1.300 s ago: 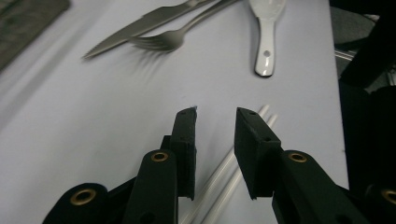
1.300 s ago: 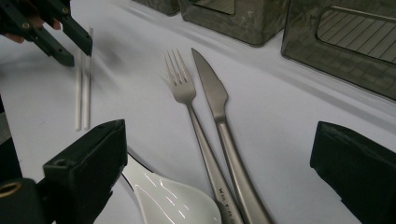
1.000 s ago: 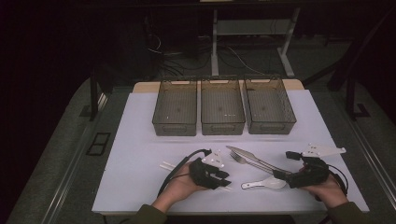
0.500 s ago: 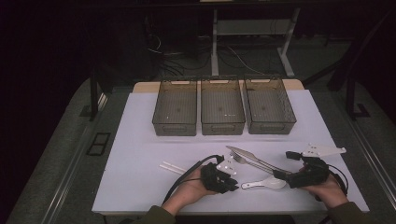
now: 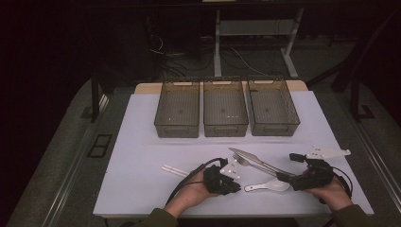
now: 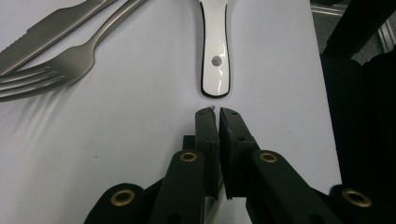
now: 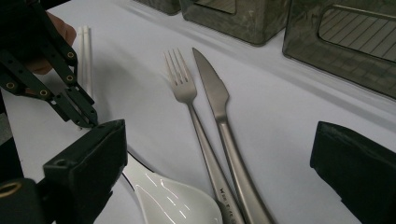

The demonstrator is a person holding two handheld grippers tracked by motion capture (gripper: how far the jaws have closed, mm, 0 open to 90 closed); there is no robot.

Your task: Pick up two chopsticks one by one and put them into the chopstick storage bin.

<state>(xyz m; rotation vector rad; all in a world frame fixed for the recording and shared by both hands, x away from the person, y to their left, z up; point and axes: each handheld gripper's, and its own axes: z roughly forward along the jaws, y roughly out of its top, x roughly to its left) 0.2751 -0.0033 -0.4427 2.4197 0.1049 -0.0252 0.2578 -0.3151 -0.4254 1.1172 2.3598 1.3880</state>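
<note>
The left hand-held gripper (image 5: 235, 187) lies low over the near middle of the counter (image 5: 142, 142). Its jaws have just been closing and now stand together with nothing between them, their tips just short of the white spoon's handle end, as the left gripper view shows (image 6: 214, 112). The right hand-held gripper (image 5: 288, 178) rests at the near right with its jaws wide apart, and in the right gripper view (image 7: 219, 154) the spoon bowl, the fork handle and the knife handle lie in the gap between them, none of them pinched.

The counter is covered in white. Along its far side stand three grey see-through bins in a row: left (image 5: 177, 113), middle (image 5: 225, 112) and right (image 5: 273, 111).

The knife (image 5: 257, 161) and the fork (image 5: 250, 164) lie side by side between the two hand-held grippers, handles running to the near right, tips to the far left.

The spoon (image 5: 265, 187) lies just near of them, bowl to the right by the right hand-held gripper, handle pointing left at the left one.

A pair of white chopsticks (image 5: 174, 170) lies to the left, just beyond the left hand (image 5: 191, 194).
</note>
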